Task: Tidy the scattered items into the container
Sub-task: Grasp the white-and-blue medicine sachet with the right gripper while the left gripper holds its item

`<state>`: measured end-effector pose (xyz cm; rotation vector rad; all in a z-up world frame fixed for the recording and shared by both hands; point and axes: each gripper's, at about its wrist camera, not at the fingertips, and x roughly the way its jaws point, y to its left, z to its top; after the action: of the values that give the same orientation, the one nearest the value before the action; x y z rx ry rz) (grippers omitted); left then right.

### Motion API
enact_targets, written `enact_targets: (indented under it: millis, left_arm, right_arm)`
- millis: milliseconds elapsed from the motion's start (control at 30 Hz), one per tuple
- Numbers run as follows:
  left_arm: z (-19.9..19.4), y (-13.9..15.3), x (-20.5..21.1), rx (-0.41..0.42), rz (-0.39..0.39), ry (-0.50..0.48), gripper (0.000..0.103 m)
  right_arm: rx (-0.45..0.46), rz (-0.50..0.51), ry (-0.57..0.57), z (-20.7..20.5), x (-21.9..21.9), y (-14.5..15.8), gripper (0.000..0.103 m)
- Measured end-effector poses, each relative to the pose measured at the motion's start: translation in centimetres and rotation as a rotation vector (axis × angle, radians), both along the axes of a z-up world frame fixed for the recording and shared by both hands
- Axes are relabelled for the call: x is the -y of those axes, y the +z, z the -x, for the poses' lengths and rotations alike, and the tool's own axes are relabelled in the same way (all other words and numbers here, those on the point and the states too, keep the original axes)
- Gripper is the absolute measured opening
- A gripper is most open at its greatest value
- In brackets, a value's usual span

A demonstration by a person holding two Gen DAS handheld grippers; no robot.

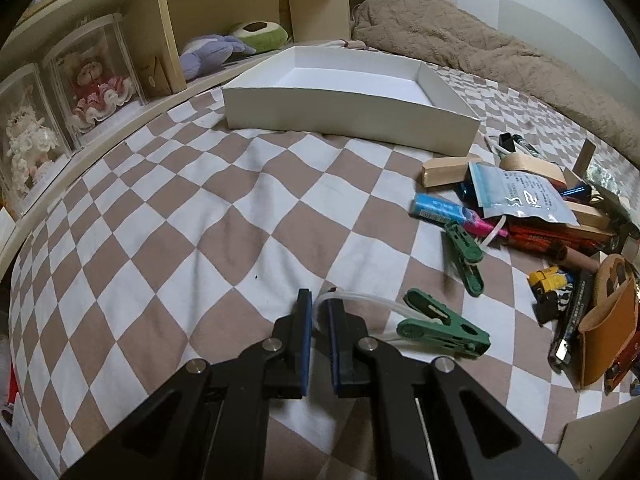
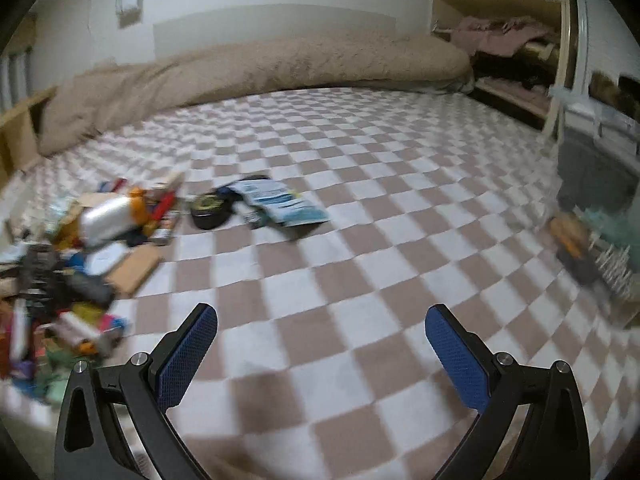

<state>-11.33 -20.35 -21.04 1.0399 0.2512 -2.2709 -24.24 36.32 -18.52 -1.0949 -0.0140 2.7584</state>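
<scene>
My left gripper point(image 1: 319, 304) is shut on the clear plastic loop point(image 1: 360, 300) of a green clothes peg point(image 1: 444, 330), which hangs to its right just above the checkered bedspread. A second green peg point(image 1: 464, 256) lies farther right. The empty white box point(image 1: 348, 110) stands beyond, at the middle far side. A pile of scattered items point(image 1: 532, 208) lies on the right: a blue-white pouch, pens, wooden blocks, a tan leather holder. My right gripper point(image 2: 320, 320) is open and empty above bare bedspread; in its blurred view the pile point(image 2: 88, 240) sits at the left.
A wooden shelf point(image 1: 168, 40) with plush toys and doll cases runs along the left. A rolled tan blanket point(image 1: 480, 40) lies behind the box. A pouch and a dark round item point(image 2: 256, 204) lie apart mid-bed. Clutter and a bin point(image 2: 592, 208) stand at the bed's right.
</scene>
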Motion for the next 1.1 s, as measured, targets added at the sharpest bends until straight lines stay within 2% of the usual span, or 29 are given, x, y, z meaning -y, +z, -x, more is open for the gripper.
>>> enact_targets:
  millis: [100,133,167,233,367,433,533,600,633,667,900,1100]
  left_arm:
    - [0.1,-0.1,-0.2,0.009,0.017,0.001,0.008]
    - [0.2,-0.1,-0.2,0.012,0.021,0.001,0.008]
    - [0.2,-0.2,-0.2,0.014,0.023,0.002,0.008]
    - [0.3,-0.2,-0.2,0.015,0.02,0.003,0.008]
    - [0.2,-0.2,0.0,0.009,0.007,0.003,0.008]
    - [0.3,-0.2,0.0,0.009,0.007,0.003,0.008]
    - [0.3,-0.2,0.0,0.008,0.006,0.003,0.008]
    - [0.2,-0.2,0.1,0.006,0.002,0.003,0.008]
    - [0.2,-0.2,0.1,0.004,-0.001,0.003,0.008]
    - [0.2,-0.2,0.1,0.003,-0.003,0.003,0.008]
    - [0.2,-0.2,0.2,0.002,-0.004,0.003,0.008]
    - [0.2,-0.2,0.2,0.004,-0.002,0.003,0.008]
  right_arm:
    - [0.032,0.005,0.041,2.2,-0.1,-0.7,0.102]
    - [0.042,-0.01,0.048,2.6,0.1,-1.0,0.093]
    - [0.059,-0.029,0.054,3.1,0.3,-1.3,0.077]
    - [0.107,-0.058,0.064,4.2,0.9,-2.4,0.063]
    - [0.125,-0.101,0.089,5.3,1.7,-3.1,0.059]
    - [0.125,-0.172,0.102,5.9,2.6,-3.2,0.055]
    - [0.138,-0.402,0.113,7.2,5.5,-4.8,0.054]
    - [0.127,-0.551,0.141,7.8,7.6,-5.6,0.045]
    - [0.13,-0.584,0.153,8.0,8.1,-6.0,0.037]
    - [0.135,-0.604,0.159,8.4,8.4,-6.2,0.034]
    - [0.16,-0.657,0.146,11.1,8.1,-6.1,0.034]
    - [0.185,-0.715,0.157,13.6,8.6,-7.5,0.02]
